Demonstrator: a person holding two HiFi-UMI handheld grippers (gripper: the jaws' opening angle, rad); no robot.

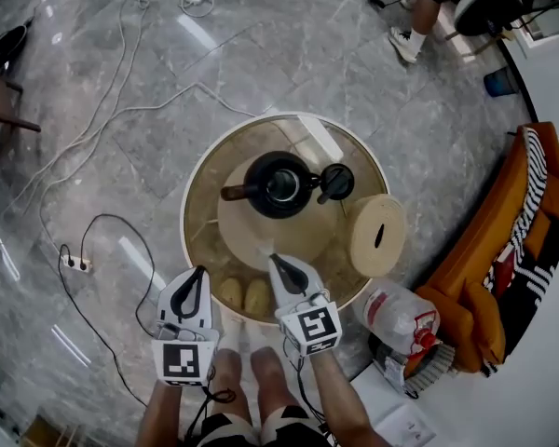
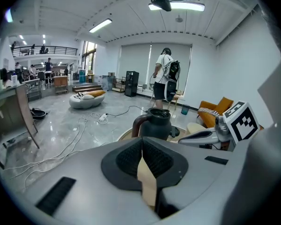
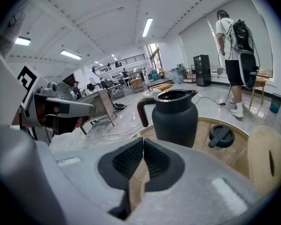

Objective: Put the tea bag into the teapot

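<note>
Teapot (image 1: 279, 184): dark matte, brown handle pointing left in head view, upright near centre of round desk (image 1: 188, 208), mouth open. Lid (image 1: 335, 182) off, lying just beside it.

Tea bag: cannot tell for sure. Tan sliver (image 2: 147, 182) below closed pads of left hand-held gripper (image 2: 141, 149); similar at right hand-held gripper (image 3: 143, 150).

Left tongs (image 1: 202, 272) and right tongs (image 1: 273, 259), held side by side and apart, both pointing forward and slanting downward, the right tongs reaching slightly further ahead. Both sets of jaws are closed, their pads meeting along a thin line. A marker cube sits at the rear of each tool, above the left forearm (image 1: 168, 415) and right forearm (image 1: 343, 403), which enter from the lower edge
</note>
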